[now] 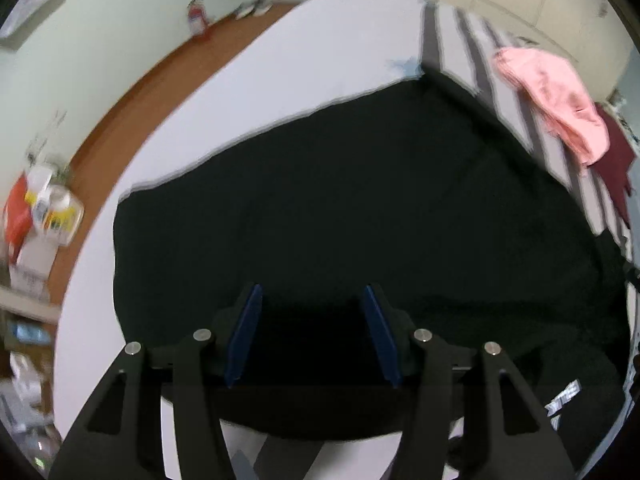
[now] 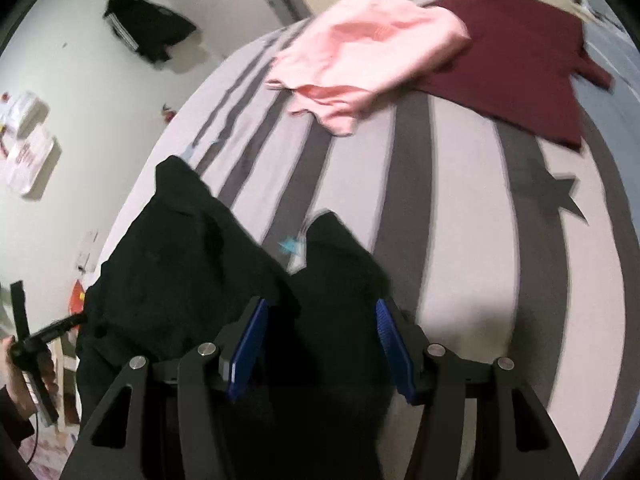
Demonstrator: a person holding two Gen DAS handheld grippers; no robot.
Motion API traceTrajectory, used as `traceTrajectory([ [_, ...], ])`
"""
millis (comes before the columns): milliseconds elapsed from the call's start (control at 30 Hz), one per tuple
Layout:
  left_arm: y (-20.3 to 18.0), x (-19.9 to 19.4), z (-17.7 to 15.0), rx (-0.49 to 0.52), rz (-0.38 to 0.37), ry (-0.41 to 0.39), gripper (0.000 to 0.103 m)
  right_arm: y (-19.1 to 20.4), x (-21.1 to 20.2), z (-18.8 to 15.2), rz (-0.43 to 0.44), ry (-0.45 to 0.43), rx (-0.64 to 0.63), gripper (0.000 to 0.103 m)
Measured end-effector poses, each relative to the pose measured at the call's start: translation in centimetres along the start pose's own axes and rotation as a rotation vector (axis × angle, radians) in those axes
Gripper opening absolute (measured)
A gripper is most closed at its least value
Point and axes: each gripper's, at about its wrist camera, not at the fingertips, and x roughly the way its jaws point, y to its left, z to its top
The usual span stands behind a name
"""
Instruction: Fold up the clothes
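A black garment point(image 1: 360, 200) lies spread on the bed and fills most of the left wrist view. My left gripper point(image 1: 312, 292) hovers over its near part, open, with its blue pads point(image 1: 244, 332) wide apart and only flat cloth beneath. In the right wrist view the same black garment point(image 2: 180, 280) is bunched into two humps on the striped bed cover point(image 2: 460, 200). My right gripper point(image 2: 322, 304) stands open above it; cloth lies between the pads but they do not press it. A pink garment point(image 2: 368, 52) and a maroon one point(image 2: 520, 64) lie farther back.
The pink garment point(image 1: 552, 96) and maroon garment point(image 1: 616, 160) sit at the bed's right side. Wooden floor point(image 1: 140, 92), a fire extinguisher point(image 1: 196, 16) and boxes point(image 1: 36, 216) lie left of the bed. A dark jacket point(image 2: 148, 28) hangs on the wall. A hand point(image 2: 16, 376) shows at the left edge.
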Motion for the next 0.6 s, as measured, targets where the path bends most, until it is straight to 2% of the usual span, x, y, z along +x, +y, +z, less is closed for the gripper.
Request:
traceTrajectory([
  [67,0.9,1.0,-1.5,-0.031,0.016,0.038,0.051,0.5,2.0,0.5,-0.042,0.069,-0.017,0.052],
  [133,1.8,1.7,-2.8,-0.068,0.025,0.074,0.054,-0.1,3.7,0.6,-0.064,0.119,0.005,0.034],
  [167,2.2,1.9,-3.3,-0.087,0.026,0.087,0.054,-0.4,4.1,0.6,-0.077,0.126,0.014,0.020],
  [200,2.4,2.0,-3.7,-0.099,0.026,0.094,0.054,-0.8,4.0,0.6,-0.083,0.120,0.030,0.010],
  [367,1.7,1.4,-3.9,-0.112,0.020,0.089,0.054,-3.3,-0.2,0.3,-0.067,0.026,0.144,0.007],
  [533,-2.1,-1.2,-1.1,-0.065,-0.085,0.009,0.054,-5.1,-8.0,-0.3,-0.111,-0.100,0.219,0.006],
  [600,-3.8,-2.0,-0.2,-0.041,-0.123,-0.023,0.054,-7.1,-11.4,-0.6,-0.158,-0.146,0.268,0.005],
])
